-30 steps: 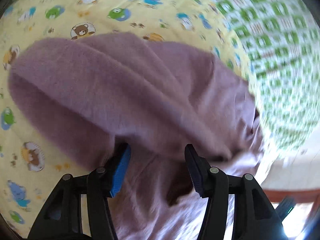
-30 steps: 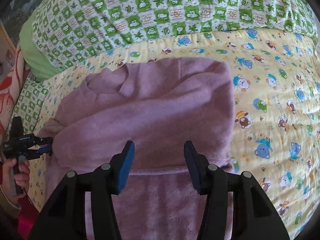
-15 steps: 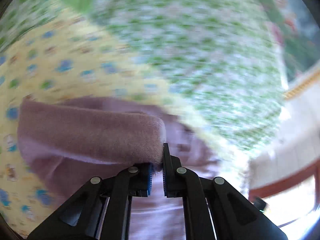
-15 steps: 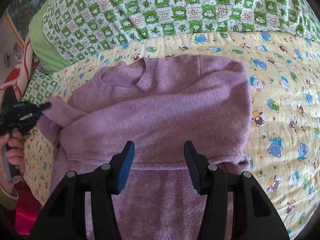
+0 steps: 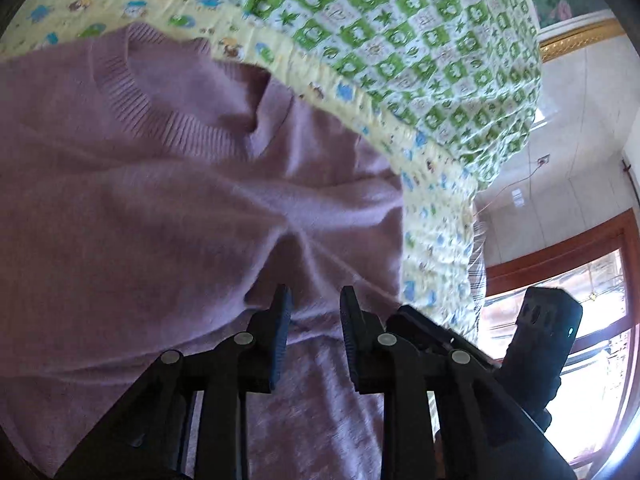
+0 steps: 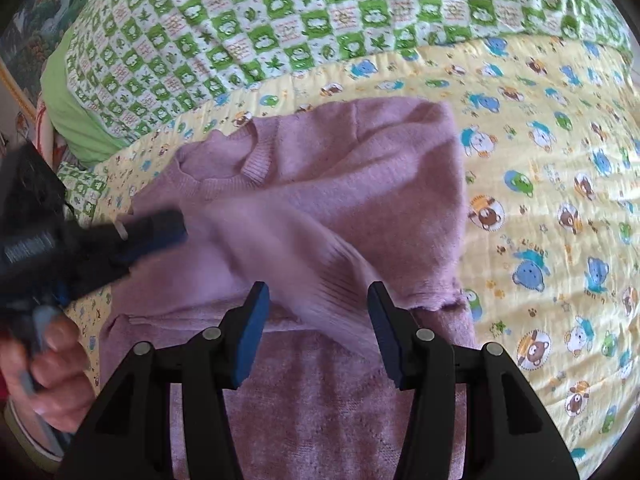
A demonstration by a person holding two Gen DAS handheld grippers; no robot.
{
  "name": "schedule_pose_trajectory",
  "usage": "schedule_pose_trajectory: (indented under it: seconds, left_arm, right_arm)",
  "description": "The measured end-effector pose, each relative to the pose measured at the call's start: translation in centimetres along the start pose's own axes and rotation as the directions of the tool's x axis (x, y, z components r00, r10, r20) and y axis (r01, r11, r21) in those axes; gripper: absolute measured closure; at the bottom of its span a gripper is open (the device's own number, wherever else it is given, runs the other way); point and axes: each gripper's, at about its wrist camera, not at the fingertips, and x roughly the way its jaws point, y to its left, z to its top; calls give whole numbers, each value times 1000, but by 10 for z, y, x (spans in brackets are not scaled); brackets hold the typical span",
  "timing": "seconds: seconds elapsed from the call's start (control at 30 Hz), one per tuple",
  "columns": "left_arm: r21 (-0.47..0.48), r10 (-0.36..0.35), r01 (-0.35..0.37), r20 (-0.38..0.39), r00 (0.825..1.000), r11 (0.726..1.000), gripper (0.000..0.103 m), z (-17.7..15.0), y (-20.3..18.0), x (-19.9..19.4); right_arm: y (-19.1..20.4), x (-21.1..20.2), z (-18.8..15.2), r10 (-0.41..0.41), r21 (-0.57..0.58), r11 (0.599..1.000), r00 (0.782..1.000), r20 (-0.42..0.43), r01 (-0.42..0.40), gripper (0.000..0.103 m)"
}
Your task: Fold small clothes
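change: our left gripper [image 5: 312, 300], pinched on the sleeve earlier, now stands spread, sleeve laid across the mauve knitted sweater [image 6: 328, 200] mid-frame on the yellow cartoon-print quilt [image 6: 552, 184] | right gripper [image 6: 316, 300] spread, empty | sleeve fold done, we judge

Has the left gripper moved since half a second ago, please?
Yes: the left gripper has swung inward from the bed edge over the purple sweater, carrying the sleeve across.

White lettering on the black body of the left gripper [image 6: 156, 236] in the right wrist view is blurred beyond reading, and small print on the yellow cartoon-bear sheet [image 6: 560, 184] cannot be made out.
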Motion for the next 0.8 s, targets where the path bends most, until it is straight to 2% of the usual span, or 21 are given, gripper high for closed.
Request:
schedule_pose_trajectory:
  seconds: [0.1, 0.13, 0.2, 0.23, 0.3, 0.37, 0.4, 0.47, 0.57, 0.6, 0.63, 0.7, 0.73, 0.77, 0.8]
  left_arm:
    - [47, 61, -60, -17, 998, 997, 71, -19, 16, -20]
    - [73, 102, -101, -10, 995, 992, 68, -27, 21, -31]
    - [111, 194, -196, 28, 981, 974, 60, -40, 35, -60]
    - [120, 250, -255, 51, 967, 960, 54, -46, 43, -71]
    - [128, 360, -371, 99, 928, 920, 50, -49, 58, -89]
    - [141, 468, -483, 128, 874, 864, 47, -50, 75, -98]
    - [151, 539, -554, 133, 832, 819, 47, -51, 84, -98]
    - [183, 620, -637, 149, 771, 748, 47, -53, 97, -95]
    - [223, 696, -707, 140, 704, 671, 41, -55, 110, -81]
    - [226, 705, -716, 141, 695, 660, 41, -55, 114, -78]
    - [218, 706, -718, 144, 694, 661, 40, -54, 115, -77]
    - [172, 704, -718, 143, 695, 674, 41, -48, 120, -83]
    - [148, 703, -718, 147, 696, 680, 42, -45, 122, -85]
    - [115, 705, -722, 156, 692, 682, 45, -41, 125, -91]
    - [97, 718, -734, 160, 678, 672, 53, -34, 124, -88]
  right_arm:
    - [-8, 3, -3, 4, 28, 1000, 1000, -11, -4, 51]
    - [-10, 5, -4, 7, 39, 999, 1000, -16, -6, 51]
    - [-12, 7, -5, 3, 45, 999, 1000, -19, -2, 50]
    - [-12, 8, -5, -1, 40, 999, 1000, -19, 1, 51]
    - [-12, 8, -4, -10, 27, 1000, 1000, -20, 10, 51]
    - [-14, 9, -2, -33, 21, 999, 999, -18, 34, 51]
    - [-16, 10, -1, -57, 23, 998, 998, -19, 57, 51]
    - [-20, 10, -2, -89, 31, 995, 996, -25, 90, 51]
    - [-24, 12, -4, -160, 29, 986, 986, -44, 161, 50]
    - [-27, 13, -5, -192, 29, 981, 980, -47, 194, 50]
    - [-29, 15, -6, -200, 39, 979, 979, -52, 202, 50]
    - [-33, 19, -5, -128, 63, 989, 990, -58, 132, 50]
    - [-32, 20, -4, -83, 63, 994, 995, -54, 87, 54]
    - [-30, 19, -3, -64, 55, 996, 997, -46, 67, 72]
    - [-27, 18, -2, -54, 40, 998, 998, -40, 55, 86]
